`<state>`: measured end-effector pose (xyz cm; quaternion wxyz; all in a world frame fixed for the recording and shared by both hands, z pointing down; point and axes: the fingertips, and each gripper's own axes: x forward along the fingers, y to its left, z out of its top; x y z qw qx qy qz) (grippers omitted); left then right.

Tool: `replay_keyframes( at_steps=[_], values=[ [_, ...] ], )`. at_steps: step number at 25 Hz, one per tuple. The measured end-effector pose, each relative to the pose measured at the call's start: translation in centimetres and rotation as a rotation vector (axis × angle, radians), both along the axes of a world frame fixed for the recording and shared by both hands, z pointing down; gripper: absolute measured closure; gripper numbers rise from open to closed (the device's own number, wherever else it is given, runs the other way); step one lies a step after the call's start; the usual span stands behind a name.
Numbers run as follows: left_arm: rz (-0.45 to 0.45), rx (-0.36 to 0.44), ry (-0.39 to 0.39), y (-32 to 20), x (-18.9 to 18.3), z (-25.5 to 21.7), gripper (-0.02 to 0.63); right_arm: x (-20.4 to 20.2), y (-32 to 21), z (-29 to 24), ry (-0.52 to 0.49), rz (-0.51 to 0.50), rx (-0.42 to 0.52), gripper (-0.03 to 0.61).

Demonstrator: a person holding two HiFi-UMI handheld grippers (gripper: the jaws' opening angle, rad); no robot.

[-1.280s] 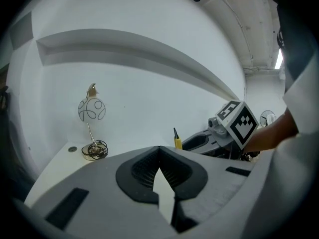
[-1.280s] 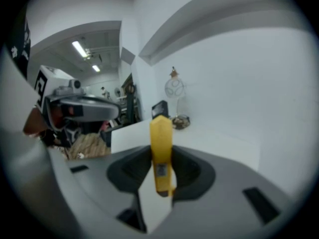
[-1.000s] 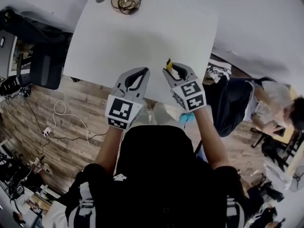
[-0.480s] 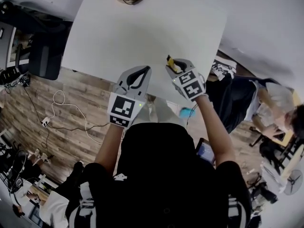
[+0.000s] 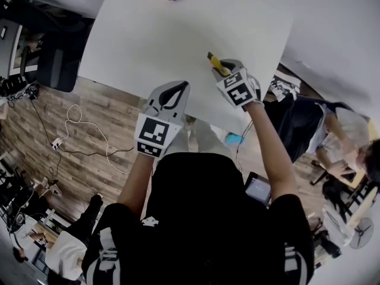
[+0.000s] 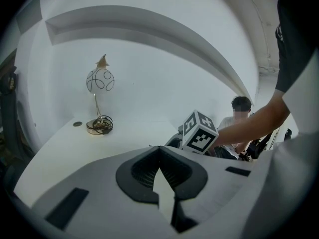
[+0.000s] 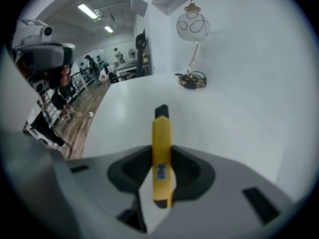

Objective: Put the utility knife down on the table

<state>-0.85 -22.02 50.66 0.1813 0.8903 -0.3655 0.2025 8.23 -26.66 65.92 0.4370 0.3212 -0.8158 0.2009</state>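
My right tongs have carried the utility knife forward from the near edge, out over the tabletop, still clamped on its yellow handle. My left tongs stay closed and empty at the near edge. I judge only lowering and release remain.
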Motion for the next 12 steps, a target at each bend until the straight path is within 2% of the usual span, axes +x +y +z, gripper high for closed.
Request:
replay_keyframes(
  at_steps=[12],
  values=[
    [-0.022,-0.035,0.004,0.2,0.0,1.2,0.597,0.9,-1.5,2.5,0.067,-0.031,-0.02,0.439]
  ],
)
